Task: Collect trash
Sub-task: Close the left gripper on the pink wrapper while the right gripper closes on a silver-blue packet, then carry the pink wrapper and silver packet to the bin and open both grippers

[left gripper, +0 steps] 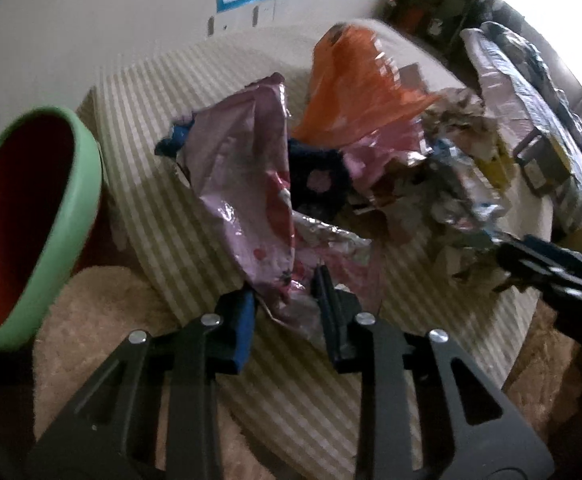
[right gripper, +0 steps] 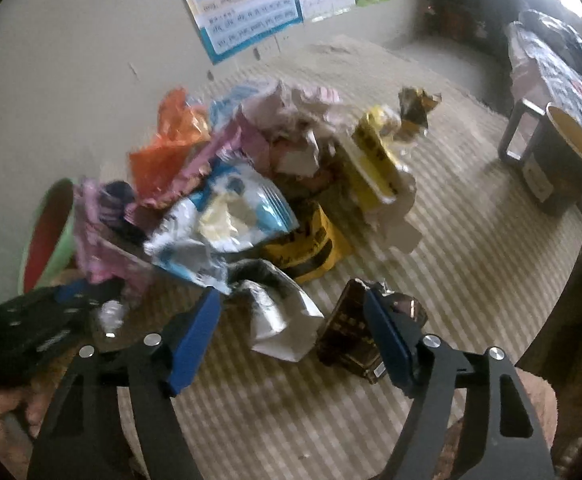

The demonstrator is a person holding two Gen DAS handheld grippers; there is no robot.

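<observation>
A heap of wrappers lies on a round striped table (left gripper: 139, 160). In the left wrist view my left gripper (left gripper: 287, 296) has its jaws around the lower end of a pink foil wrapper (left gripper: 247, 184), not fully closed. An orange bag (left gripper: 351, 84) lies behind it. A green bin with a red inside (left gripper: 31, 216) stands at the left. In the right wrist view my right gripper (right gripper: 291, 312) is open, with a white and silver wrapper (right gripper: 279, 316) between its fingers and a brown wrapper (right gripper: 351, 332) by the right finger. The bin (right gripper: 47, 236) shows at the left.
A yellow packet (right gripper: 311, 244), a blue and white bag (right gripper: 227, 216) and a yellow box (right gripper: 375, 156) lie in the heap. A dark mug (right gripper: 559, 160) stands at the table's right edge. A beige rug (left gripper: 91, 320) lies below. Posters (right gripper: 247, 4) hang on the wall.
</observation>
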